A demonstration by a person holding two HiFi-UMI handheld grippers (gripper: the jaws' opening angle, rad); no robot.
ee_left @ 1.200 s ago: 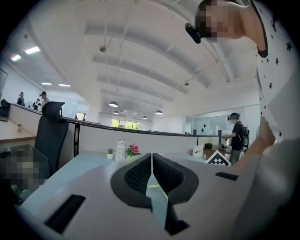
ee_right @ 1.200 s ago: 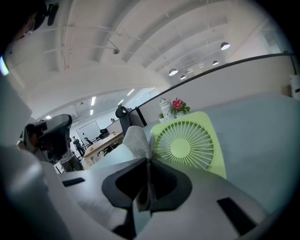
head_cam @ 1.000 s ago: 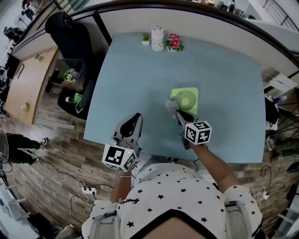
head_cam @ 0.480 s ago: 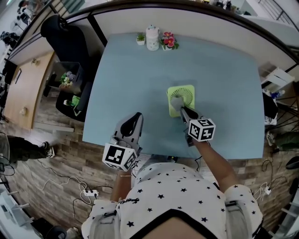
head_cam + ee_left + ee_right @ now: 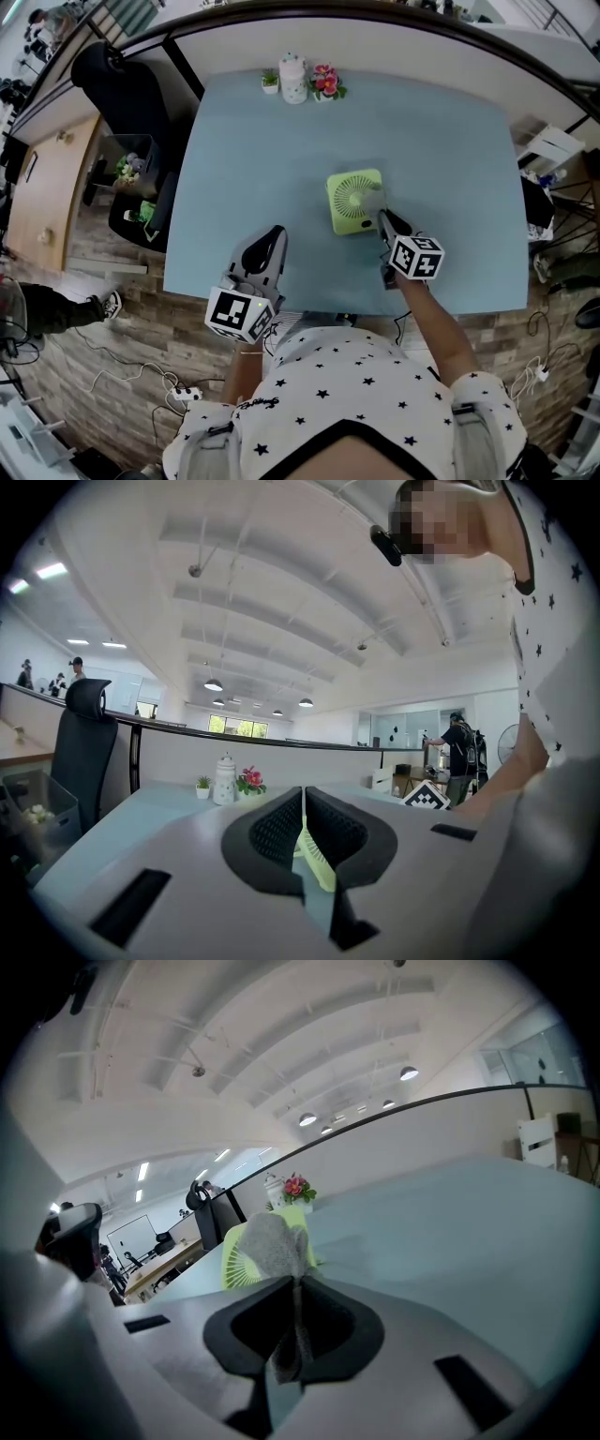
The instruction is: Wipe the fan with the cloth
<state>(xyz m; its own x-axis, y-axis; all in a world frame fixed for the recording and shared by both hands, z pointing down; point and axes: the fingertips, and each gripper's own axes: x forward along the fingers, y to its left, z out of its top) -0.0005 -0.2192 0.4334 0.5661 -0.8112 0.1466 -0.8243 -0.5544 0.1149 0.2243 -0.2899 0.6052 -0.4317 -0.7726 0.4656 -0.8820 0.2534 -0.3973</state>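
1. my right gripper (image 5: 296, 1309) has its jaws pressed together on the grey cloth (image 5: 273, 1240). a fold of the cloth is pinched between the pads and the rest bunches out past the tips.
2. the bunched end of the cloth sits against the right side of the green fan (image 5: 353, 201). in the right gripper view it covers part of the grille. it looks to be touching, though i cannot be sure from here.
3. the fan lies flat on the pale blue table (image 5: 272, 150), grille up, a little right of the table's middle and nearer my edge than the far one.
4. the right gripper comes at the fan from its near right corner, with the marker cube trailing back toward my body.
5. my left gripper (image 5: 270, 242) has its jaws closed on each other with nothing between them. in its own view only a thin sliver of the fan's green shows past the tips.
6. the left gripper hangs over the near edge of the table, to the left of the fan and well apart from it.
7. at the far edge of the table stand a white jar (image 5: 293, 79), a small potted plant (image 5: 269, 81) to its left and pink flowers (image 5: 326, 82) to its right, all close together.
8. off the table's left side there is a black office chair (image 5: 127, 89) on wood-look flooring.
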